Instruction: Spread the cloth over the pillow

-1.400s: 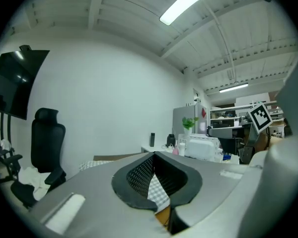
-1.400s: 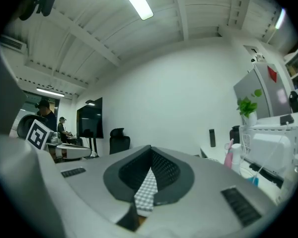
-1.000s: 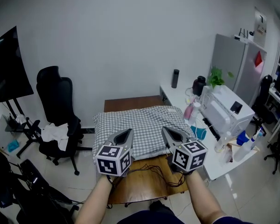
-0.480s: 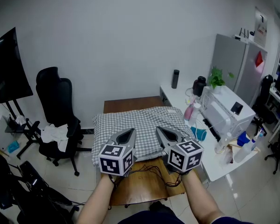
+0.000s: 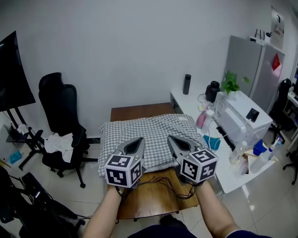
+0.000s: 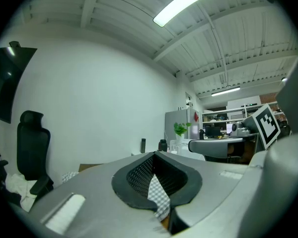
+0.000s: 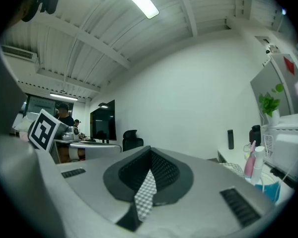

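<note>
Left gripper (image 5: 137, 143): jaws were pressed together, pinching the checked cloth (image 5: 150, 127). Right gripper (image 5: 174, 140): same, clamped on cloth.

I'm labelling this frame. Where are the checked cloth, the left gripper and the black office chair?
checked cloth (image 5: 149, 128), head view, middle of its top.
left gripper (image 5: 137, 141), head view, at its fingertips.
black office chair (image 5: 58, 100), head view, its backrest.
</note>
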### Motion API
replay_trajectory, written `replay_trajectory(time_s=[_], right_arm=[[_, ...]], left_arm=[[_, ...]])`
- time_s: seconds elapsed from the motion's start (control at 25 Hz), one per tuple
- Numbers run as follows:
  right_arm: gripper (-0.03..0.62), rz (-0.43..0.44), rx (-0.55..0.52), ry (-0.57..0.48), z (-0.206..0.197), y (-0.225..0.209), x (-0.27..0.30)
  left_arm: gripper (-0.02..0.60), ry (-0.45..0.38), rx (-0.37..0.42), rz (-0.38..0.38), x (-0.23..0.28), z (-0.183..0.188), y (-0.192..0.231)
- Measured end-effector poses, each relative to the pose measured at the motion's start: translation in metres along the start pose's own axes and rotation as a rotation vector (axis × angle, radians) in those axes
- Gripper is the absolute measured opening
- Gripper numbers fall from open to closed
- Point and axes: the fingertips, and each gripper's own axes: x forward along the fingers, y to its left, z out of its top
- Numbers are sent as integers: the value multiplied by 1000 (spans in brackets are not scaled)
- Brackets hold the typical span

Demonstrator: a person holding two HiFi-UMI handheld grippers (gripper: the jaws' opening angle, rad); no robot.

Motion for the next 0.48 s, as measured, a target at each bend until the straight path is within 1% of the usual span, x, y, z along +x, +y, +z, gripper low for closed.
replay_trajectory(time_s=[0.48], right_arm=[[12, 1, 8, -2, 2, -6, 0]], left_arm=[[8, 9, 7, -9, 7, -2, -6]])
